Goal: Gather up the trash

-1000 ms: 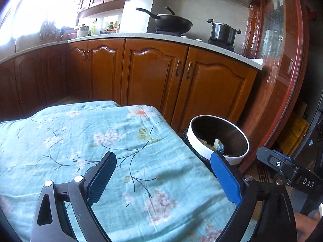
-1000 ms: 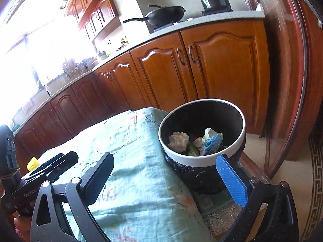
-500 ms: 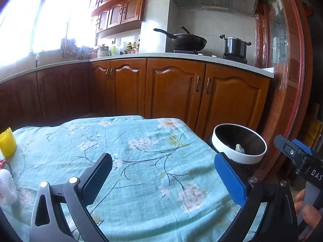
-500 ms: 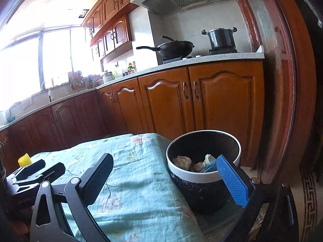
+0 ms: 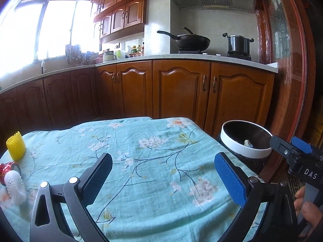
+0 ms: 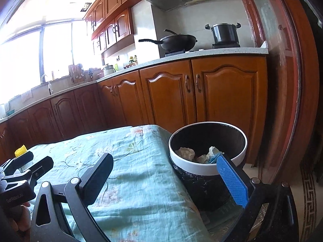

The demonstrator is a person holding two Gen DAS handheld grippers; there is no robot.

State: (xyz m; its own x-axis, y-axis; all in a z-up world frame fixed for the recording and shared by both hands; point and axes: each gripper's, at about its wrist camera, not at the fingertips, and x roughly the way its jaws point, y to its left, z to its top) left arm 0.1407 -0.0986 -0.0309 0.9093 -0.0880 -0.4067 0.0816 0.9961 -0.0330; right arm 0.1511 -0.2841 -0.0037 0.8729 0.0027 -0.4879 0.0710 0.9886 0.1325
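Left wrist view: the left gripper (image 5: pixel 162 178) was held above the table (image 5: pixel 141 141), over its near edge; its fingers were spread wide, having just been opening, and nothing but cloth was seen between them.
Right wrist view: the right gripper (image 6: pixel 165 176) was held over the table's right edge, beside the bin (image 6: pixel 208 167); its fingers were spread wide and nothing was gripped.
Table: it was covered by a pale blue floral cloth (image 5: pixel 125 135), which was draped over the edges.
Bin: a dark bin with a white rim was stood on the floor, just off the table's right edge, near its far right corner.
Trash in bin: crumpled paper (image 6: pixel 186 153) and a blue-and-white wrapper (image 6: pixel 212 155) were seen lying inside.
Trash on table: a yellow ribbed cup (image 5: pixel 15 146), a red item (image 5: pixel 7 168) and a white foam net (image 5: pixel 15 187) were grouped at the left edge; the net was touching the red item, and the cup was set apart behind them.
Other gripper: the right one (image 5: pixel 300 161) was seen at the right of the left wrist view, in front of the bin, with a hand (image 5: pixel 308 207) below it.
Background: wooden cabinets (image 5: pixel 181 88), a wok (image 5: pixel 189 40) and a pot (image 5: pixel 239 43) on the counter were seen behind the table.
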